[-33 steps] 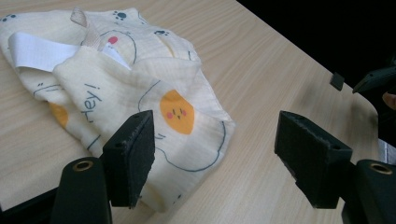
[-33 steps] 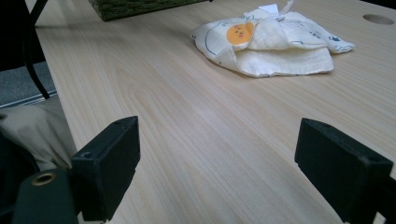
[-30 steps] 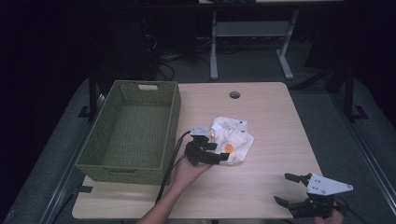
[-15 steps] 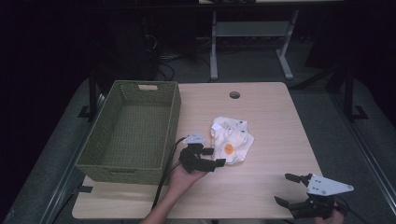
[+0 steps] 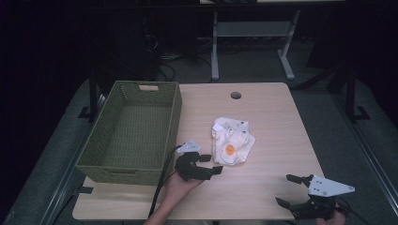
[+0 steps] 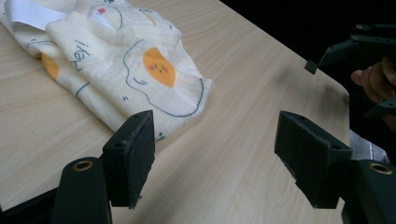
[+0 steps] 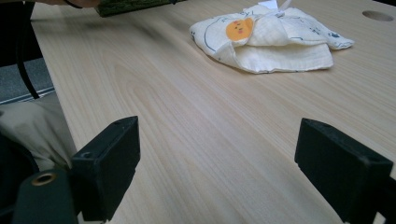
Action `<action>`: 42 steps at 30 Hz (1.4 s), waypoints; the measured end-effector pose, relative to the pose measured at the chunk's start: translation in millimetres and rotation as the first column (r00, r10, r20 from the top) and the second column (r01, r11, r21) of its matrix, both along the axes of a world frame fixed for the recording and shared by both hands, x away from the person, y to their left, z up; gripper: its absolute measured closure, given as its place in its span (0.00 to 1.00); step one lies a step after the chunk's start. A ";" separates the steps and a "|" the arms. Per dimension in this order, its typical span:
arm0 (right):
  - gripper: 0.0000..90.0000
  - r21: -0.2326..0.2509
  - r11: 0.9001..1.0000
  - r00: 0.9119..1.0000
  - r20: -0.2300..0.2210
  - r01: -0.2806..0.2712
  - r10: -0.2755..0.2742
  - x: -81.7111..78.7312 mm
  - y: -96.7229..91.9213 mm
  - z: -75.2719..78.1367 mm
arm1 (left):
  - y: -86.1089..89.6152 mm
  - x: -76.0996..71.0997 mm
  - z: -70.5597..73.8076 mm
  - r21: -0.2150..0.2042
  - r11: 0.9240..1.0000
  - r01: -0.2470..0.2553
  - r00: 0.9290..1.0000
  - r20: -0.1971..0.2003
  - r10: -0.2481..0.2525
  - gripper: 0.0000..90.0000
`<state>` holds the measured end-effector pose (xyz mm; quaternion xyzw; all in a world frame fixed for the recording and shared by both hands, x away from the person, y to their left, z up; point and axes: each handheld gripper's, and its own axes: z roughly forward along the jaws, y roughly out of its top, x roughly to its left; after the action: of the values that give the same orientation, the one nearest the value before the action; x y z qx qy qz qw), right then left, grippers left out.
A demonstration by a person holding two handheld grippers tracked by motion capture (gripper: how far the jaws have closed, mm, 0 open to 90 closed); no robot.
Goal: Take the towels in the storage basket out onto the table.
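The left gripper (image 5: 210, 165) sits fingers released just beside the egg-print cloth (image 5: 231, 140), seemingly positioned for a grasp, while the right gripper (image 5: 290, 190) waits released near the tabletop (image 5: 277, 117) edge.

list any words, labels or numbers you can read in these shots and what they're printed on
"Hey!" in dark handwriting-style print on the cream cloth, beside an orange egg-face drawing, read from the left gripper view.
A small white tag with a red mark near the cloth's top edge: too small to read.
Small dark prints on the cloth in the high view and the right gripper view: too blurred to read.
No readable text on the basket, the table or the grippers.
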<state>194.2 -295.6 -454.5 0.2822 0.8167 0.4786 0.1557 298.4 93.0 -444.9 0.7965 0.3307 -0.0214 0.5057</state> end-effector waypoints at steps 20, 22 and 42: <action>0.15 0.002 1.000 1.000 -0.001 -0.005 0.005 -0.7 -0.6 0.1 | 9.7 -18.5 -12.8 0.020 1.000 0.000 1.000 -0.017 0.001 0.32; 0.15 0.002 1.000 1.000 0.003 -0.006 0.006 -0.7 -0.6 0.2 | 10.6 -20.8 -14.0 0.027 1.000 0.000 1.000 -0.012 0.000 0.32; 0.15 0.004 1.000 1.000 -0.006 -0.022 0.022 -0.1 -1.3 0.0 | 23.5 -40.8 -17.7 0.002 1.000 -0.019 1.000 -0.019 0.019 0.30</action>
<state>194.1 -296.9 -454.5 0.2750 0.8194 0.4810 0.1473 257.6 116.5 -462.5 0.7936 0.3430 -0.0241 0.5020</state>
